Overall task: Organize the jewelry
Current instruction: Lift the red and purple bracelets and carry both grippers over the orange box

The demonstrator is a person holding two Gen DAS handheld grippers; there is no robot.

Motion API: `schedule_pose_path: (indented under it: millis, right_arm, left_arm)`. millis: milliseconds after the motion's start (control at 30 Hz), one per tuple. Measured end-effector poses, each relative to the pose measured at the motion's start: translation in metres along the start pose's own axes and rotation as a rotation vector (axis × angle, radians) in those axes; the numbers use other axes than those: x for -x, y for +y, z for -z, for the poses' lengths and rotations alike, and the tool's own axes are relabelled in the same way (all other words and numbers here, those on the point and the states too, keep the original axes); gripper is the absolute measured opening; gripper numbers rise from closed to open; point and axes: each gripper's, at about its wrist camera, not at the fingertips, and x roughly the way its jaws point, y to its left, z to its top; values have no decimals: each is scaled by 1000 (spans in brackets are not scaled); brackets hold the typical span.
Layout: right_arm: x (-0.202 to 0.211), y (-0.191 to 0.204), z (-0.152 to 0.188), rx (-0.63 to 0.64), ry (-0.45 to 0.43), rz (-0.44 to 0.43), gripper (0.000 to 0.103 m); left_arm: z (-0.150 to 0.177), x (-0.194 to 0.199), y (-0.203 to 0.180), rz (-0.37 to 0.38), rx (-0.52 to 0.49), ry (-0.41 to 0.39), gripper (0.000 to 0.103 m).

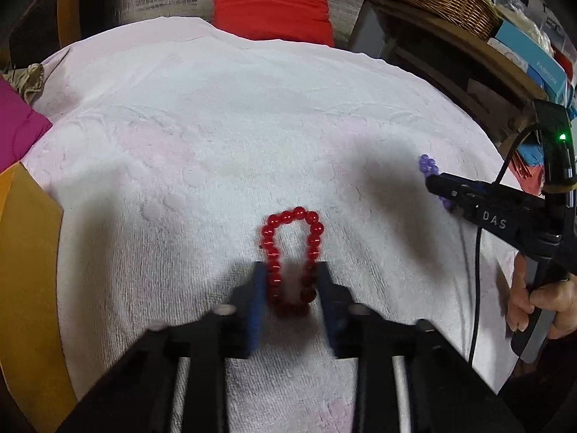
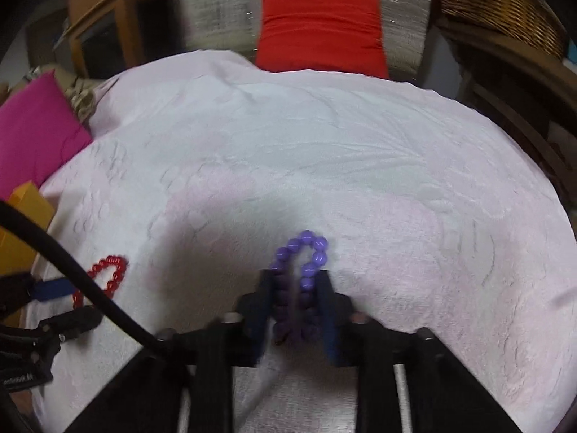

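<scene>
While squeezed, red bracelet (image 1: 290,259) fills left gripper (image 1: 291,281).

Bare white towel (image 1: 252,126) is lying open ahead of both grippers. A red cushion (image 1: 270,3) is blocking its far edge, a magenta cushion (image 2: 36,133) its left side.

Black grippers (image 1: 291,278) — blue-padded fingers (image 1: 256,299)

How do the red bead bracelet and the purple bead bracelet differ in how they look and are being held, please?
The red bead bracelet is translucent and glossy; the purple bead bracelet looks opaque. The red one sits between the left hand-held gripper's fingers, the purple one between the right hand-held gripper's. Both are squeezed into narrow loops on the white towel.
</scene>
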Motion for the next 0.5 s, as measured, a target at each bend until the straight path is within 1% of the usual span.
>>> schedule_pose_path:
  millis: [33, 67, 233, 400, 500]
  right_arm:
    - [0, -3, 0, -9, -1, 1, 20]
    - [2, -5, -1, -16, 1, -6, 20]
    - [4, -14, -7, -64, 9, -70, 20]
    - [14, -29, -8, -133, 4, -198, 20]
    - [20, -37, -9, -173, -6, -256, 20]
  left_arm:
    - [0, 1, 0, 8, -2, -2, 12]
    - [-1, 2, 0, 20, -4, -3, 10]
    - [-2, 8, -5, 36, -14, -15, 10]
    - [-1, 18, -9, 71, -15, -35, 10]
    - [-1, 28, -14, 85, -20, -58, 10]
